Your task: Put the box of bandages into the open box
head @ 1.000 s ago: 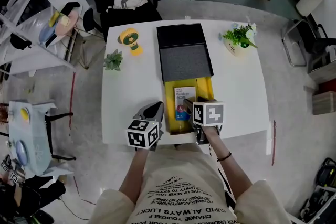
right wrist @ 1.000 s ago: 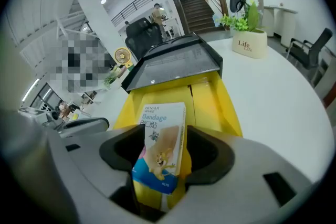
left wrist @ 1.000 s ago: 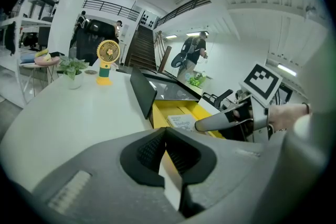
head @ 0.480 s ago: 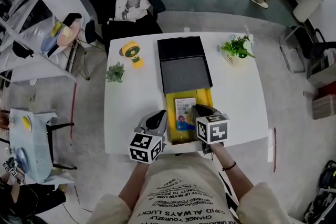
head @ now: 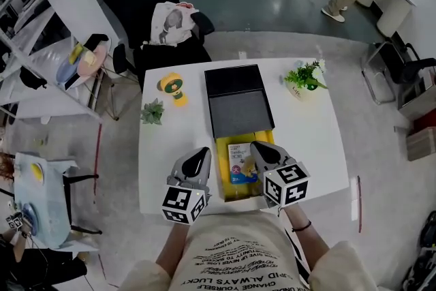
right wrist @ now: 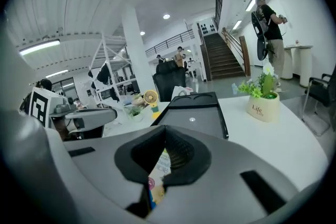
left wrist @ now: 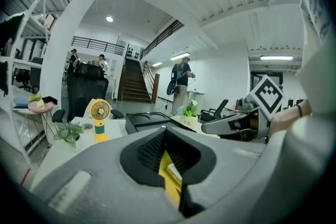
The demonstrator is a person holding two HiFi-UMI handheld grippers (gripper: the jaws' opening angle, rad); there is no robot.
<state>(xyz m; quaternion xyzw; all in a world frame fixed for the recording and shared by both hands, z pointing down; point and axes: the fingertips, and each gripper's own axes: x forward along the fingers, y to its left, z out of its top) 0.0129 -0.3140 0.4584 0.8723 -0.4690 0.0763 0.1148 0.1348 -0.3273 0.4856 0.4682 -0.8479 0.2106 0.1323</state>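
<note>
The bandage box (head: 239, 161), white and blue, lies flat inside the open yellow box (head: 222, 170) near the table's front edge. The yellow box's black lid (head: 240, 100) is folded back beyond it. My left gripper (head: 201, 153) hovers just left of the yellow box, shut and empty. My right gripper (head: 258, 146) is over the box's right wall, shut with nothing in it. In the right gripper view the bandage box (right wrist: 159, 168) shows below the closed jaws (right wrist: 166, 128). Below the closed left gripper (left wrist: 164, 129), the left gripper view shows the yellow box (left wrist: 169, 176).
A yellow desk fan (head: 170, 86) and a small green plant (head: 152, 111) stand at the table's left. A potted plant in a white pot (head: 303, 80) is at the back right. A black chair (head: 170, 24) with a bag sits behind the table.
The right gripper's jaws have closed and it has drawn back from over the bandage box toward the front right. The bandage box stays in the yellow box.
</note>
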